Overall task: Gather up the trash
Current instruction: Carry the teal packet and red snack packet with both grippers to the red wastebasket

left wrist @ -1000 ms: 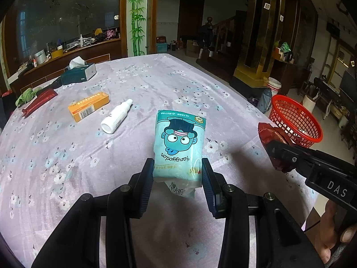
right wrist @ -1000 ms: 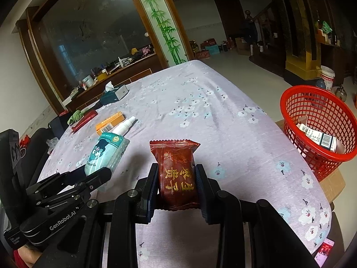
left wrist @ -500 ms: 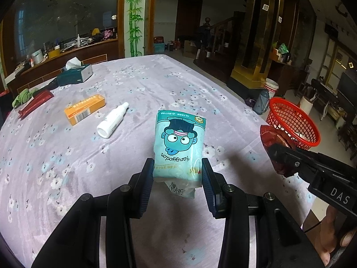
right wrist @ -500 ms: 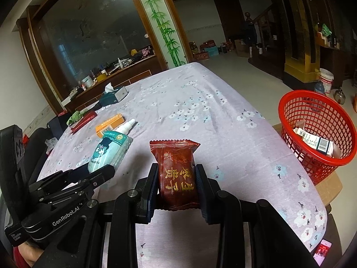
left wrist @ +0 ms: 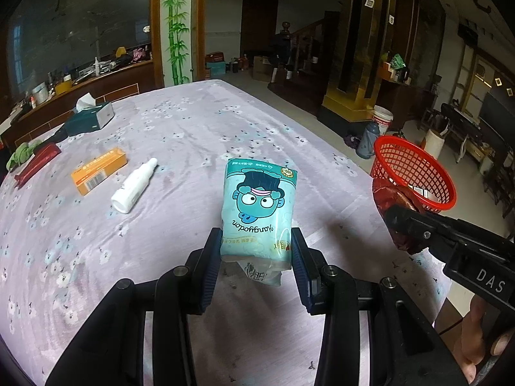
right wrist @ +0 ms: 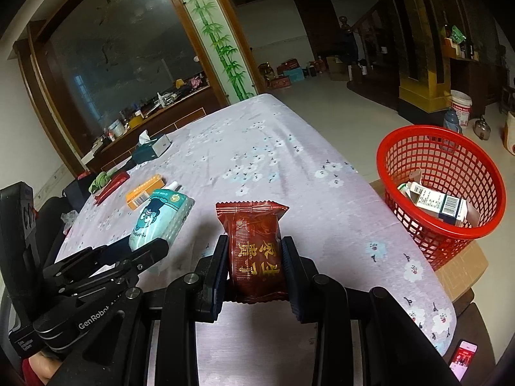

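My left gripper (left wrist: 256,251) is shut on a teal tissue pack (left wrist: 259,206) with a cartoon face, held above the purple flowered tablecloth (left wrist: 180,135). The same tissue pack (right wrist: 161,217) shows at the left of the right wrist view. My right gripper (right wrist: 254,257) is shut on a dark red snack packet (right wrist: 256,251) with gold characters. That red packet (left wrist: 391,197) appears at the right of the left wrist view, just in front of the red mesh basket (left wrist: 415,173). The basket (right wrist: 441,180) stands beyond the table's right edge and holds a barcoded box (right wrist: 441,204).
On the cloth lie an orange box (left wrist: 98,170), a white bottle (left wrist: 133,186), a red wrapper (left wrist: 37,164), a green rag (left wrist: 22,156) and a tissue box (left wrist: 90,117). A phone (right wrist: 463,355) lies on the floor. A white bucket (left wrist: 383,119) stands behind the basket.
Both grippers have risen and shifted towards the right edge of the table, so the red basket looks nearer. The grips on the tissue pack and the red packet are unchanged.
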A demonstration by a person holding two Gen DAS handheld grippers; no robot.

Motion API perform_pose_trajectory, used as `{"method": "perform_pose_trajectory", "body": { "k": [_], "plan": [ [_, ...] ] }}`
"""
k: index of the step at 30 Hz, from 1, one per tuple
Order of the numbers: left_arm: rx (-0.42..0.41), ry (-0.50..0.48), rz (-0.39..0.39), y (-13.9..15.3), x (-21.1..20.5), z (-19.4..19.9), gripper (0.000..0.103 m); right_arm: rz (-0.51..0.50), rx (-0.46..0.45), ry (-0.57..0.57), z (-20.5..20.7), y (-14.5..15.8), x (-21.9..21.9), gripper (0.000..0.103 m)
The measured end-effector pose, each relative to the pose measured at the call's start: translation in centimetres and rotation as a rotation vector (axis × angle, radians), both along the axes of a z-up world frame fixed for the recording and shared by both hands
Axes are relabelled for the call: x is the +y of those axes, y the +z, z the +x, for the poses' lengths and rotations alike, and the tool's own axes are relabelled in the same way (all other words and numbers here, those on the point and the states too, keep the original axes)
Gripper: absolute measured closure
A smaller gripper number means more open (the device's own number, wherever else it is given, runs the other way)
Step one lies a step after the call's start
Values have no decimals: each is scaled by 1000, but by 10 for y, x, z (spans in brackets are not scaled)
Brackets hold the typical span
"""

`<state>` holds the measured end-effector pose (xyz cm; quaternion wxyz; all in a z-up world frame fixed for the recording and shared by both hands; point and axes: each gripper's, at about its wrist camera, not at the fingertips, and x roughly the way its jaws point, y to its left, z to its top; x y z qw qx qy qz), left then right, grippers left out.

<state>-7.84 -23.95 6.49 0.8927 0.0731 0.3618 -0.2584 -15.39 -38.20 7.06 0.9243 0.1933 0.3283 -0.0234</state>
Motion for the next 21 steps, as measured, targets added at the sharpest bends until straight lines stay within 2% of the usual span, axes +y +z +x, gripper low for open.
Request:
{"method": "perform_pose_trajectory", "body": {
  "k": [21],
  "plan": [
    [-16, -60, 20, 9, -46, 3, 63, 36, -16, -84, -11, 8, -49, 69]
  ]
}}
